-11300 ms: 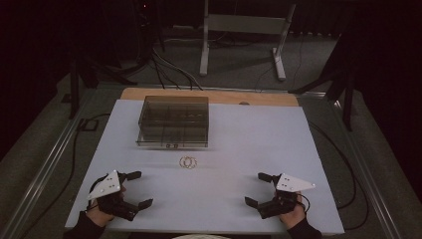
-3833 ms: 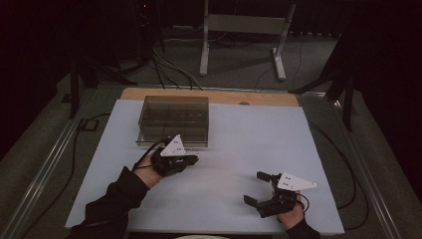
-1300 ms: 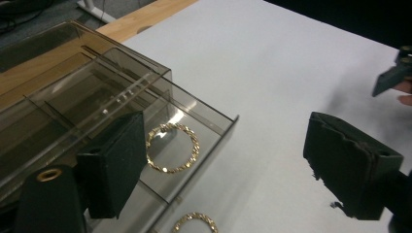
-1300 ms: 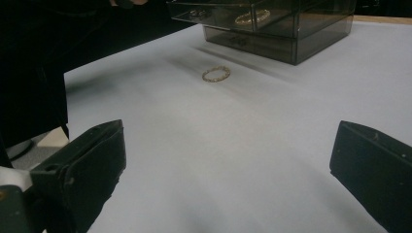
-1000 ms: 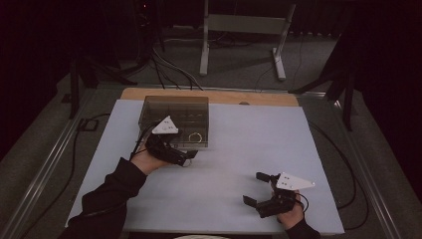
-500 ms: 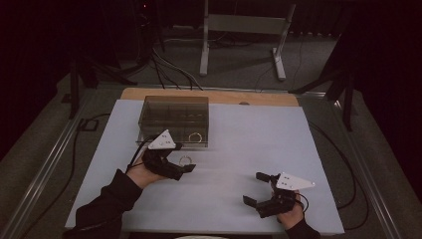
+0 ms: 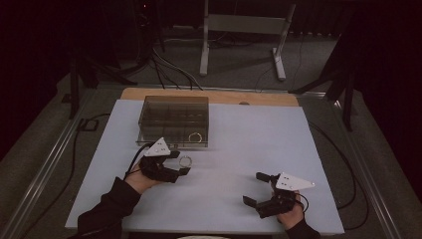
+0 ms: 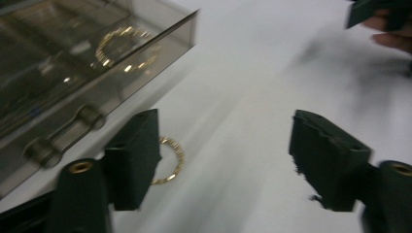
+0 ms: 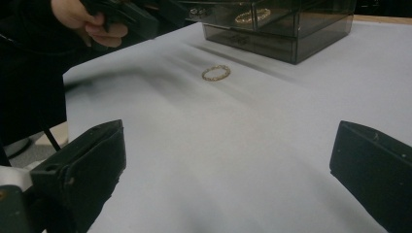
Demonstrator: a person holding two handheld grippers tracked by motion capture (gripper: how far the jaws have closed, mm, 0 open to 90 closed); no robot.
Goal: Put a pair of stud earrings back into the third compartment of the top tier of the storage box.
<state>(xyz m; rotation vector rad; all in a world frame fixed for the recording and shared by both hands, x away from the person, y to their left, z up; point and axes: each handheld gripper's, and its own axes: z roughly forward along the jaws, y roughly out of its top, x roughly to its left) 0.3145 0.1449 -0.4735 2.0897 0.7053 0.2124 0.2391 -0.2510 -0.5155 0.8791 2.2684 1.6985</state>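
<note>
Since a second ago the left hand-held gripper [image 7: 184,166] drops back from the clear box [image 7: 149,107], jaws just closing but unclenched around the gold ring [image 8: 170,160] on the surface, probably lining up a grab. Right hand-held gripper [image 7: 257,188] idles, released.

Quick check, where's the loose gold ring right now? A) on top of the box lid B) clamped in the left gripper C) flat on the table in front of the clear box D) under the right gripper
C: the loose ring lies flat on the table just in front of the clear box, beside one pad of the left gripper, whose jaws stand apart and do not pinch it.
</note>
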